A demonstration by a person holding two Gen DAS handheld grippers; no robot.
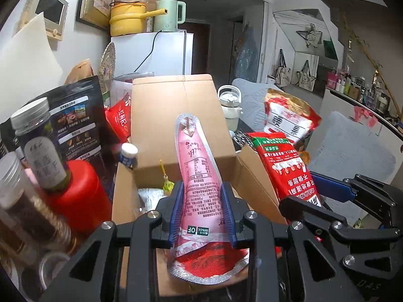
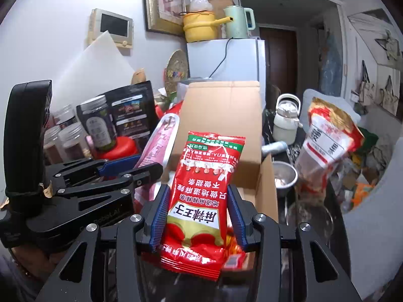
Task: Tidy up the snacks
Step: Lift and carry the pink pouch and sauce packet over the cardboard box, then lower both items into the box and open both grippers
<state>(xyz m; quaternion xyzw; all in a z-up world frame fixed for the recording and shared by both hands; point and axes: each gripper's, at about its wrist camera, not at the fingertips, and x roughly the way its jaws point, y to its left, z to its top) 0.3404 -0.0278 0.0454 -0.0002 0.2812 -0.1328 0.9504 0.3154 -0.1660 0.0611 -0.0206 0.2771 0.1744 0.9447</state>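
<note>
Now both grippers hold a snack each, over an open cardboard box (image 1: 176, 115) whose far flap stands upright. The left gripper (image 1: 202, 212) is clamped on a pink foil pouch (image 1: 199, 176) — its blue pads press the pouch's two long edges low down, and the long axis runs from the red bottom near the camera up toward twelve o'clock, the silver-rimmed top tilting slightly to eleven. Printed text on it reads upside down in the left wrist view. The right gripper (image 2: 199, 215) grips a red spicy-strip packet (image 2: 204, 191) in the same way: long axis toward twelve o'clock, green-banded end farthest from the camera, characters inverted.

From the right wrist view the left gripper sits at nine o'clock, with the pink pouch slanting up toward one o'clock, just beside the red packet. At ten o'clock of the box stand a black stand-up bag (image 1: 75, 118), a clear lidded jar (image 1: 37, 141) and a red container (image 1: 75, 196). At two o'clock leans a red-and-white snack bag (image 1: 289, 115); a white kettle-like bottle (image 1: 230, 105) stands near it — behind the box.
</note>
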